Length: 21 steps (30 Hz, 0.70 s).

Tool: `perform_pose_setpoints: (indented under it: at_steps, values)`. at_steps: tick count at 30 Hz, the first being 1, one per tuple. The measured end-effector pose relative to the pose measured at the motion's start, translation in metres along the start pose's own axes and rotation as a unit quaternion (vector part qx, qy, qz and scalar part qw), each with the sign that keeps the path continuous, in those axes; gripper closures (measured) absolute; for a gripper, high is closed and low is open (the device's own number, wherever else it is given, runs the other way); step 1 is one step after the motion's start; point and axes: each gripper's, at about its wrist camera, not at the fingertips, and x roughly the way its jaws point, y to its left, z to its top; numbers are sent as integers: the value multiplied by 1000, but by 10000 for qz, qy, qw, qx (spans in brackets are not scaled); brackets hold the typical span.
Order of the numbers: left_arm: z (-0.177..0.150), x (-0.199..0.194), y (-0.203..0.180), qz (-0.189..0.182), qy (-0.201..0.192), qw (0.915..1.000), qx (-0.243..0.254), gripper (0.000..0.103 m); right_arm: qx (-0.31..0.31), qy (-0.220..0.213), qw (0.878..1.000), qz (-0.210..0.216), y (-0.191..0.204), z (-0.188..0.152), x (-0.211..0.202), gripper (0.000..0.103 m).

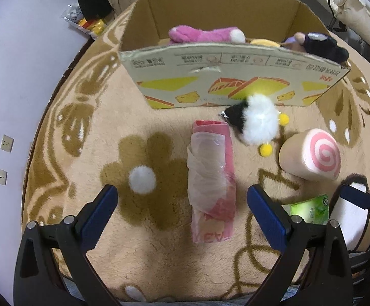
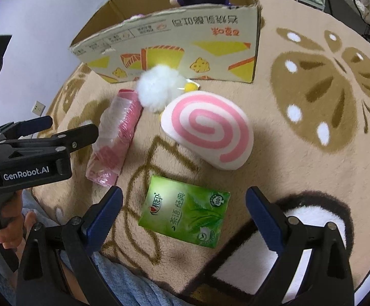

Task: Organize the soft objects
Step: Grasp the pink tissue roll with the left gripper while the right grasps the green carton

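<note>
Both wrist views low, facing box (image 1: 233, 76), sharing rug (image 2: 299, 153)

Beige flower-patterned rug (image 1: 159, 117), pale wall (image 1: 19, 76) with sockets (image 1: 7, 143)

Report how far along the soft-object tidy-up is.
Done: a pink plush and a dark plush sit in the cardboard box. In hand: nothing; both grippers open. Left on the rug: pink wrapped roll, fluffy white toy, swirl cushion, green tissue pack.

Black hand-held gripper (image 2: 183, 213) frames, blue fingers (image 2: 107, 210), silver screws, white "GenRobot.AI" lettering; possibly bare skin.
</note>
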Motion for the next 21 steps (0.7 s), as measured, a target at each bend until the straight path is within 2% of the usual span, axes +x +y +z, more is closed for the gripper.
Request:
perform_pose_setpoints:
  at_steps: [12,15,21]
  values:
    - [9,32,0,-247,532,9983,-44,3,51,411,9991,14,-1,2,22,3]
    - [11,38,-1,-261,605,9978,-57,3,35,480,9988,-24,1,3,26,12]
    - [11,48,-4,-212,760,9969,-30,3,182,654,9977,65,-2,4,37,19]
